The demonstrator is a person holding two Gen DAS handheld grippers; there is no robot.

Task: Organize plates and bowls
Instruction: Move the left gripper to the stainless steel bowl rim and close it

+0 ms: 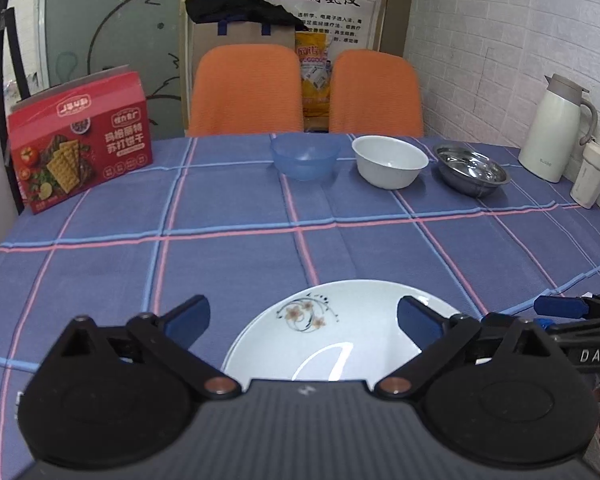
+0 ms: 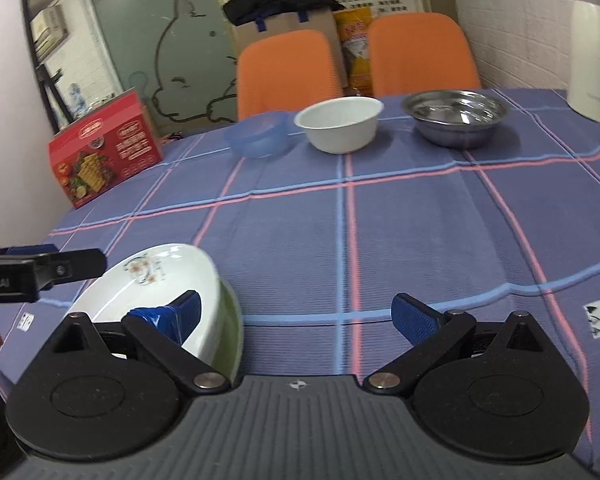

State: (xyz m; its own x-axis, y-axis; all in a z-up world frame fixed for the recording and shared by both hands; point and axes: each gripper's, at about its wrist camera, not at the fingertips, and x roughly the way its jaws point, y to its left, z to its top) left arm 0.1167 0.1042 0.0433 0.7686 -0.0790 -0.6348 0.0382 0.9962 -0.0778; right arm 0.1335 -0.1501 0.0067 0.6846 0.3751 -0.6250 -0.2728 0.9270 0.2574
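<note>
Plate position, near table edge

The plate (image 1: 340,332) lies between the spread fingers of your left hand-held gripper (image 1: 303,316); your right hand-held gripper (image 2: 296,314), also open, sits just beside its rim.

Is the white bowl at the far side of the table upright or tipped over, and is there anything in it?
Upright and empty: the white bowl sits on its base, rim up, between the blue bowl and steel bowl, with a bare interior.
</note>
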